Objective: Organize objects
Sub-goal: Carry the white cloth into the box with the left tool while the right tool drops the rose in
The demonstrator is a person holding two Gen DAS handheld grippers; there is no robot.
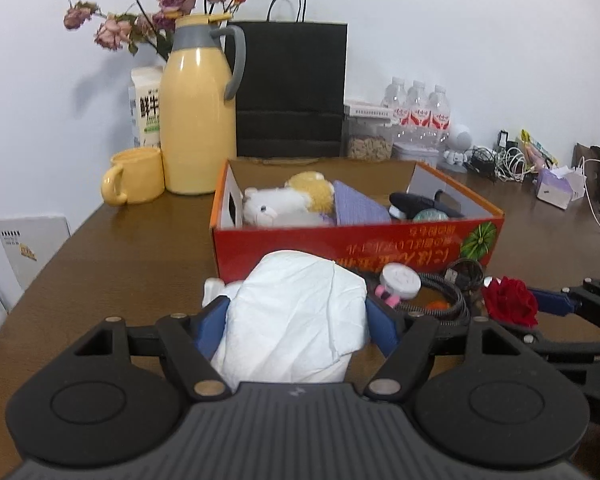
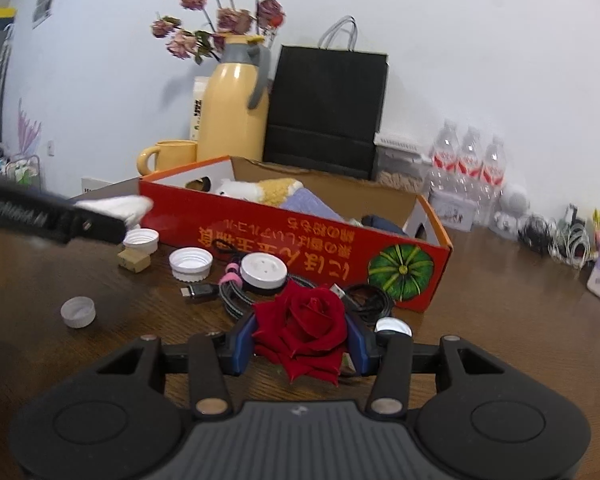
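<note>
My left gripper clamps a crumpled white tissue wad. My right gripper clamps a red fabric rose. The open red cardboard box sits at 12 o'clock.

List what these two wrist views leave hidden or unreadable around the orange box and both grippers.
- Left wrist view: the white paper wad in the left gripper hides the table and most of a bottle cap behind it.
- Both views: the orange box wall hides its floor; the dark toy shows only partly.
- Right wrist view: the red rose in the right gripper covers part of the cables.
</note>
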